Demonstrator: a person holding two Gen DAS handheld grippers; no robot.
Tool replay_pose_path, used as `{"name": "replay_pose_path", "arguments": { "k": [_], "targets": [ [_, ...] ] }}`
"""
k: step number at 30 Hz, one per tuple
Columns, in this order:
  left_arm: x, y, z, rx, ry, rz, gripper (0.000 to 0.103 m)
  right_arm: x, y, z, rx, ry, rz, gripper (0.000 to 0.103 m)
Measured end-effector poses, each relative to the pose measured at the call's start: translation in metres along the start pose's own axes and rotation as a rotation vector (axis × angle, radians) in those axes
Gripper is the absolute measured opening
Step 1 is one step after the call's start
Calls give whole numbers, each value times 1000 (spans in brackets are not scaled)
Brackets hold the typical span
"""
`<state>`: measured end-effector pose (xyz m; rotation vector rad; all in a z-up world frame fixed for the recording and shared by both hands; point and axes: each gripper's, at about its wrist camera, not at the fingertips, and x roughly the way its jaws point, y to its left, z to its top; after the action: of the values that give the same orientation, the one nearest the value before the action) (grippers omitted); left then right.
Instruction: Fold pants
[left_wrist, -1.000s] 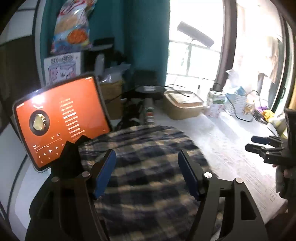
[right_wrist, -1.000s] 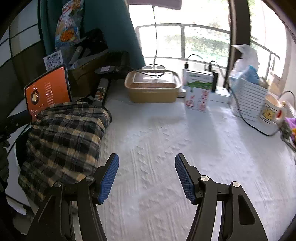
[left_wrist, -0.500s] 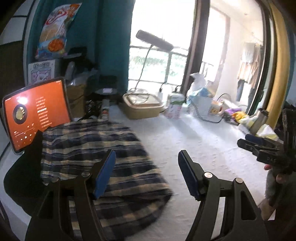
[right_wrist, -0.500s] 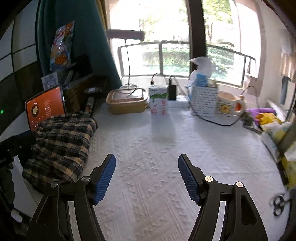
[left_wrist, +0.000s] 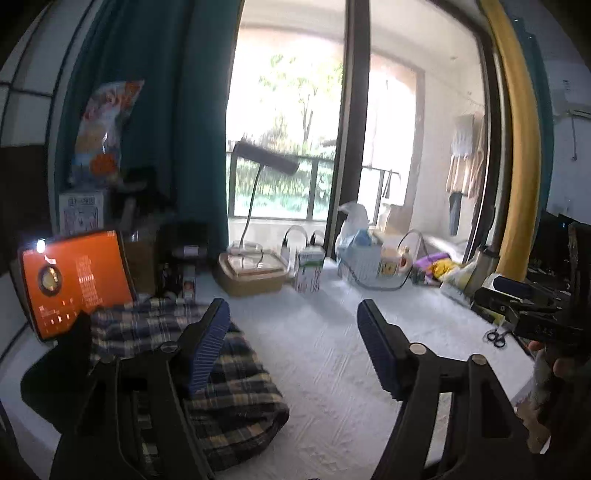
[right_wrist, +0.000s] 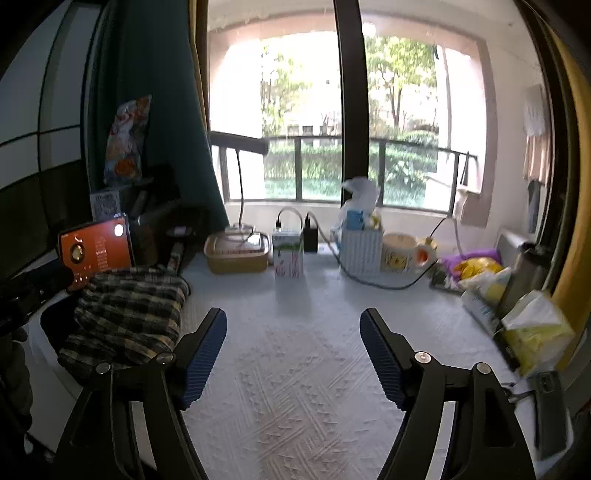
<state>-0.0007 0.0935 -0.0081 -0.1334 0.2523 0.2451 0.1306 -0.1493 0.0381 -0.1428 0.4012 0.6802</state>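
Soft plaid cloth pants (right_wrist: 125, 314) lie on a white tablecloth (right_wrist: 295, 369) — matt, woven in raised zigzags.

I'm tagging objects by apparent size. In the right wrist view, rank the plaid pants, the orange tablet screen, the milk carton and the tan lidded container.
1. plaid pants
2. orange tablet screen
3. tan lidded container
4. milk carton
The tablet and container look close in size.

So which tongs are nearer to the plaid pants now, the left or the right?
The left. The left tongs hang open right over the folded plaid pants, one finger above the cloth. The right tongs are open over bare table cover, with the pants off to their left.
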Motion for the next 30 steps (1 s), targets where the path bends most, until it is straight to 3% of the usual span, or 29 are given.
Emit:
{"name": "replay_pose_path", "arguments": {
  "k": [4, 8, 12, 21, 30],
  "targets": [
    [-24, -9, 9, 28, -91, -1, 83, -26, 4, 6, -13, -50, -12, 79],
    [-40, -15, 17, 57, -134, 8, 85, -49, 10, 12, -29, -97, -19, 81],
    [-52, -17, 21, 56, -178, 3, 90, -73, 16, 16, -41, -145, -38, 92],
    [-75, -19, 26, 45, -277, 35, 101, -119, 26, 24, -49, -274, -101, 103],
    [-81, -27, 25, 96, -284, 94, 102, -134, 32, 25, -15, -310, -156, 103]
  ]
}}
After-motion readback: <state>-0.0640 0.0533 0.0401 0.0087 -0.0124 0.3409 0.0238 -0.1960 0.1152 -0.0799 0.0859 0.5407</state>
